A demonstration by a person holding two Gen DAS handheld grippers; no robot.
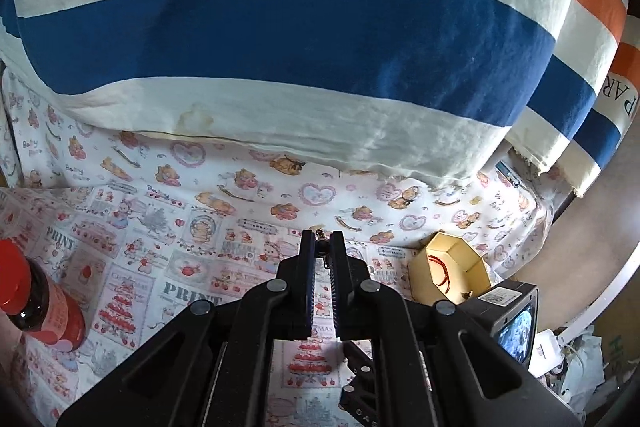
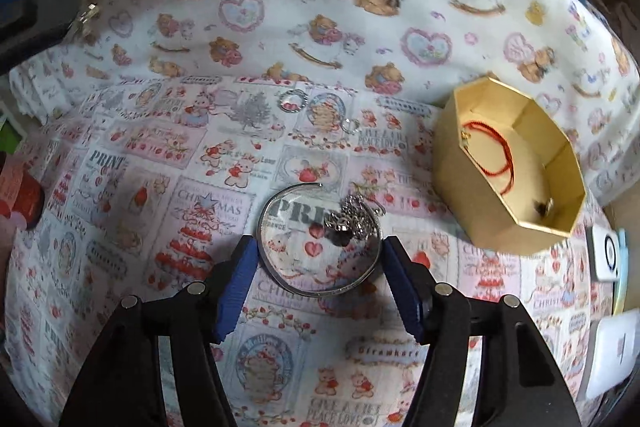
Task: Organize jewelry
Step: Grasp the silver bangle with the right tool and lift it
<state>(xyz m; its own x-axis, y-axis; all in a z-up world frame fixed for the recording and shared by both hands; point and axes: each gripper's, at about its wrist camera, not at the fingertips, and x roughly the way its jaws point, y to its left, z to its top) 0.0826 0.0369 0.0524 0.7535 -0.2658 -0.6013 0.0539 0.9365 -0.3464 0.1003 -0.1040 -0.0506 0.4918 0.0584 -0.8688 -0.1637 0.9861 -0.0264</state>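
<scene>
My left gripper [image 1: 322,242] is shut on a small dark piece of jewelry [image 1: 321,247] with a metal clasp, held above the patterned cloth; it also shows at the far left of the right wrist view [image 2: 86,15]. A gold octagonal box [image 1: 452,269] stands to its right. In the right wrist view the box [image 2: 508,163] holds a red cord bracelet [image 2: 490,151] and a small dark item [image 2: 542,207]. My right gripper [image 2: 318,249] is open, its fingers either side of a silver bangle [image 2: 316,237] lying on the cloth. A silver chain heap [image 2: 352,217] lies on the bangle's right rim. Two small rings [image 2: 293,103] [image 2: 350,126] lie farther away.
A dark bottle with a red cap [image 1: 38,311] stands at the left. A big striped cushion [image 1: 300,27] lies behind the cloth. White devices [image 2: 606,255] sit at the right edge. The right gripper's camera body [image 1: 508,315] is near the box.
</scene>
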